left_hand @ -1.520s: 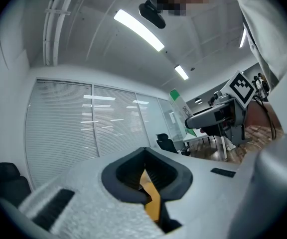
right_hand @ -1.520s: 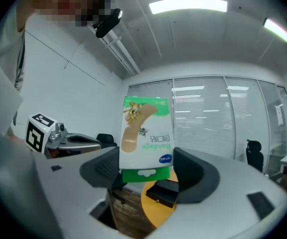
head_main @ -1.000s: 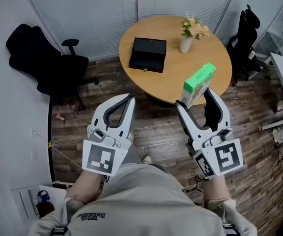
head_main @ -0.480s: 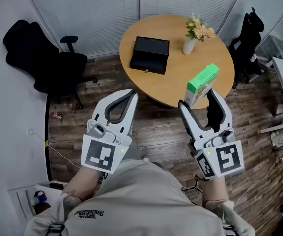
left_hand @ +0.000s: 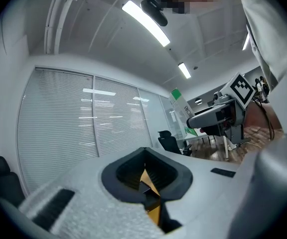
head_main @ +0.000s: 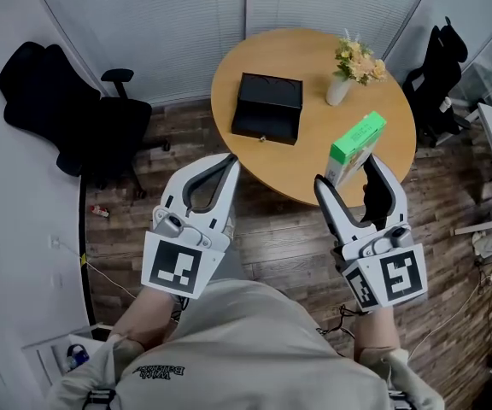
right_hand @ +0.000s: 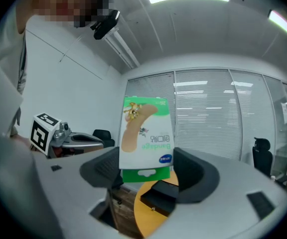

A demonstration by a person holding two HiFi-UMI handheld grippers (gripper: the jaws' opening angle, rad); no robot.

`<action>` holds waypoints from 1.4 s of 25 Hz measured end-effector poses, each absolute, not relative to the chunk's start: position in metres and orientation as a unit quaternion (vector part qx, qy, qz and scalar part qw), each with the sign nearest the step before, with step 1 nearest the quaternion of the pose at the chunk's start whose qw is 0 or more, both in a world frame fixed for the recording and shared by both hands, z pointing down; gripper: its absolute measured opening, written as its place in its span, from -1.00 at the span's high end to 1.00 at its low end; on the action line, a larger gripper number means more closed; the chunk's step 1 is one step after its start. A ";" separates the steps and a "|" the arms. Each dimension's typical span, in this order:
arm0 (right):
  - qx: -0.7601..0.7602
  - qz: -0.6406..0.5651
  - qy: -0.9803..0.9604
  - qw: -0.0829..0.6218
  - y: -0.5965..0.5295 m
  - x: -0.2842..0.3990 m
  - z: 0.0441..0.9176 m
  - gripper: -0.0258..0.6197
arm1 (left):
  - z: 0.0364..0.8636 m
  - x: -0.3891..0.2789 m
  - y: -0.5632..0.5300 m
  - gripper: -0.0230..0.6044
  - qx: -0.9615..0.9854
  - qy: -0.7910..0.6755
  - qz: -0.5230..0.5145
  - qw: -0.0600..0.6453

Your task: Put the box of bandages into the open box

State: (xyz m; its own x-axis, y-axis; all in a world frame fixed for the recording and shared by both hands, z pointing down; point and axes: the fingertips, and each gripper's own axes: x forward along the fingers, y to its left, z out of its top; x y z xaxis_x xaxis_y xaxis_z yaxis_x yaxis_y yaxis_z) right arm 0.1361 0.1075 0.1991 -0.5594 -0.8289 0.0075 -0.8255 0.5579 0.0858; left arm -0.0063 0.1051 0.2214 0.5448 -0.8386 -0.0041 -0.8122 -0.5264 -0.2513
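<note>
While it is carried toward the table, the box of bandages (head_main: 356, 143), a slim green-and-white carton, stands upright in the air, pinched at its lower end by the right gripper (head_main: 347, 173). Ahead, the open box (head_main: 263, 127), black and rigid-looking, sits on the round wooden table (head_main: 314, 58). The left gripper (head_main: 226, 164) hangs with jaws together, holding nothing.

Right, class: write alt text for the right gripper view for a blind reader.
The right gripper holds a green and white bandage box upright between its jaws; beyond it, a black box sits on a wooden table.
</note>
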 end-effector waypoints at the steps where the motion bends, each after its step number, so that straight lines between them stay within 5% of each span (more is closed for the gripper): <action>1: 0.469 -0.035 -0.882 0.025 0.100 0.133 0.200 -0.04 | 0.222 -0.009 0.097 0.86 -0.872 0.472 -0.060 0.112; 35: 0.511 -0.031 -0.857 0.055 -0.142 0.034 0.187 -0.04 | 0.214 -0.093 -0.162 0.86 -0.903 0.414 -0.053 0.098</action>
State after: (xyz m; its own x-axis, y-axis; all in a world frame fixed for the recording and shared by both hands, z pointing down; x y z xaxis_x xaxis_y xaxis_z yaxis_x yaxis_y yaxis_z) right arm 0.0339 -0.1418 0.1872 -0.4720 -0.8794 0.0623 -0.8725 0.4760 0.1100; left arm -0.0931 -0.1622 0.2136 0.6510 -0.7590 0.0144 -0.7381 -0.6372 -0.2218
